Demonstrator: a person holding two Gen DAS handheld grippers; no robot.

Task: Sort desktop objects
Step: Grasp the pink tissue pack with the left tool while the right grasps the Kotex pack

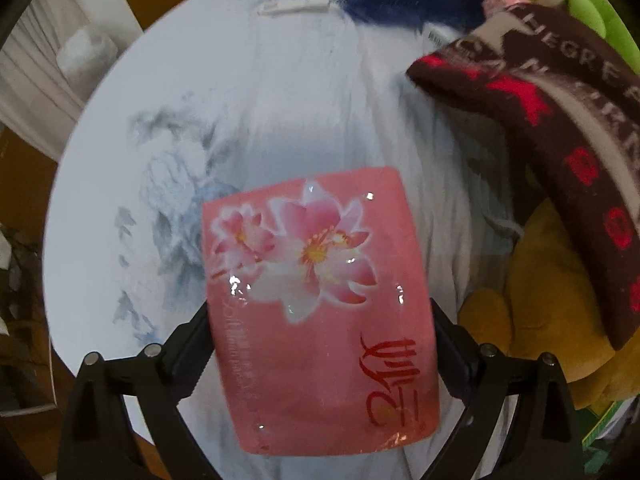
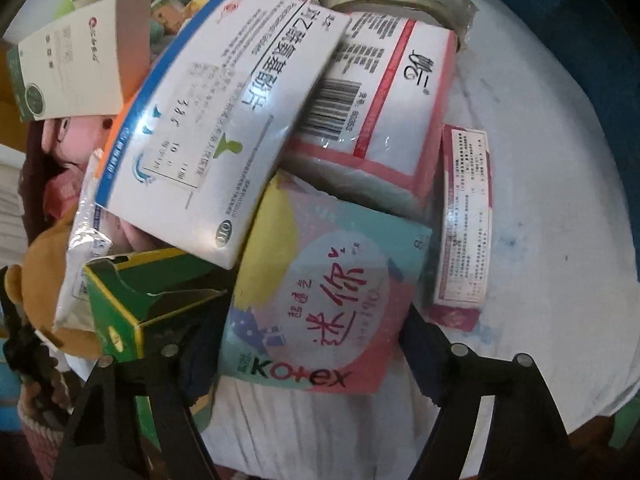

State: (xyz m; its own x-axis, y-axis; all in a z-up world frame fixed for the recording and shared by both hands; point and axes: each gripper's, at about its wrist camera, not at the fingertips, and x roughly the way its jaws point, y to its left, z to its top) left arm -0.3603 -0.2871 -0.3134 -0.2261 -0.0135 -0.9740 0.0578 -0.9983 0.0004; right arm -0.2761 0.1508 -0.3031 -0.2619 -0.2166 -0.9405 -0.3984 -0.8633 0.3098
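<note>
A pink tissue pack [image 1: 320, 280] with a lotus print lies flat on the white cloth of the round table [image 1: 280, 100]. My left gripper [image 1: 320, 308] points down over it, its fingers [image 1: 192, 344] standing open along the pack's two long sides. In the right wrist view a pastel Kotex pad pack [image 2: 320, 292] rests at the near edge of a heap. My right gripper [image 2: 312, 312] straddles this pack, and its fingers [image 2: 420, 340] touch the left and right edges.
A brown and red knitted cloth [image 1: 560, 128], a yellow plush [image 1: 540, 300] and a blue plush [image 1: 400, 0] crowd the table's right and far side. Around the Kotex pack lie a white and blue medicine box [image 2: 224, 120], a barcoded pink pack [image 2: 384, 104], an open green carton [image 2: 132, 304] and a narrow pink box [image 2: 464, 224].
</note>
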